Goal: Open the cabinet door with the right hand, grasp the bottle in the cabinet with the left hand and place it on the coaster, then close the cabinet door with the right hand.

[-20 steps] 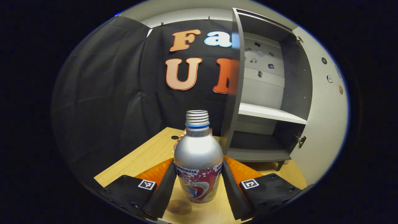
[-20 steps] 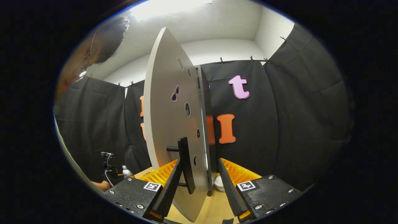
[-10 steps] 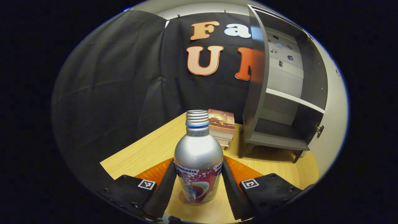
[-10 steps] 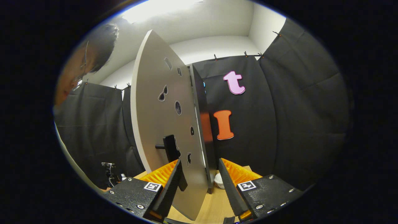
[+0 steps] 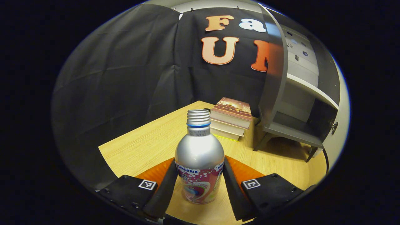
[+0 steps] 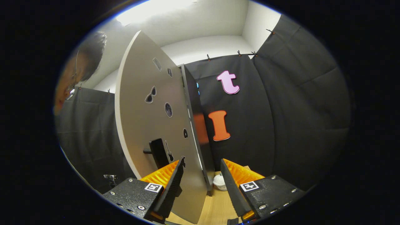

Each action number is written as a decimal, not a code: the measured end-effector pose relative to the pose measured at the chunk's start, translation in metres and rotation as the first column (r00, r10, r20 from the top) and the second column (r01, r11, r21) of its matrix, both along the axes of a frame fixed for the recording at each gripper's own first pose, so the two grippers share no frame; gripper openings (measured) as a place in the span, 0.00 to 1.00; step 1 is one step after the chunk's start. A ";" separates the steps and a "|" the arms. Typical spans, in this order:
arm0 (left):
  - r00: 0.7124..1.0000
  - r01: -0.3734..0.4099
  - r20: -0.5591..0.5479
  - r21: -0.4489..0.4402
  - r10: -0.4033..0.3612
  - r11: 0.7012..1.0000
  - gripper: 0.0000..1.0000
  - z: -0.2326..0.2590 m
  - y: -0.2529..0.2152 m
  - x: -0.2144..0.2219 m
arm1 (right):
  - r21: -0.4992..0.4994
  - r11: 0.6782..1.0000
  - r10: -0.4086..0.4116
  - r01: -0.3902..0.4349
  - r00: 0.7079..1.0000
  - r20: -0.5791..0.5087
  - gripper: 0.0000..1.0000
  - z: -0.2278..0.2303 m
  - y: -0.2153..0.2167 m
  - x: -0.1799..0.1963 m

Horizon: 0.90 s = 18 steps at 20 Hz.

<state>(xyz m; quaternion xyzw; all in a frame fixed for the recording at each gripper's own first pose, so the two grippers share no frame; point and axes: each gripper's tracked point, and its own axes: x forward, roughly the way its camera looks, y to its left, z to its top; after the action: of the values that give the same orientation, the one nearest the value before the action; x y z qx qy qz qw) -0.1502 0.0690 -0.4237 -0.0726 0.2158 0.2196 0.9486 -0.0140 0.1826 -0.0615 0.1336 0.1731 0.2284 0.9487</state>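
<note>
My left gripper point(image 5: 199, 187) is clamped on the bottle point(image 5: 199, 162), both pads pressed against its lower sides. The bottle stands upright between them, above the wooden table point(image 5: 150, 143), outside the cabinet point(image 5: 300, 103). Compared with the earlier frames, the left gripper view has swung away from the cabinet: its open interior and shelf now sit further right and smaller, and a stack of books point(image 5: 232, 118), half hidden behind the bottle before, is now fully exposed beside the cabinet's left wall. I cannot see the coaster here.

My right gripper point(image 6: 200, 187) has its fingers apart, straddling the lower edge of the cabinet door point(image 6: 147, 125) without pressing it. The door's black handle point(image 6: 158, 153) now lies further left and lower than a second ago. A small white object point(image 6: 219, 182) rests on the table between the fingers.
</note>
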 end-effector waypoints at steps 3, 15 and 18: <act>1.000 -0.007 -0.006 -0.014 0.007 1.000 0.84 -0.009 0.002 0.003 | -0.003 1.000 -0.007 0.007 1.000 -0.019 0.76 -0.006 0.002 0.004; 1.000 0.023 -0.002 0.023 -0.023 0.999 0.86 -0.022 -0.004 0.018 | -0.028 1.000 -0.001 0.000 0.999 -0.043 0.80 -0.012 0.005 0.006; 0.999 0.035 -0.007 0.024 -0.035 0.999 0.87 -0.025 -0.009 0.014 | -0.005 1.000 0.011 -0.011 0.999 -0.046 0.76 -0.009 0.008 0.005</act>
<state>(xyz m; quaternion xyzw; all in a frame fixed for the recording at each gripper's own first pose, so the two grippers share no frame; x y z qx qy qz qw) -0.1363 0.0601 -0.4485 -0.0567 0.2175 0.2060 0.9524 -0.0092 0.1903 -0.0706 0.1356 0.1961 0.2300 0.9436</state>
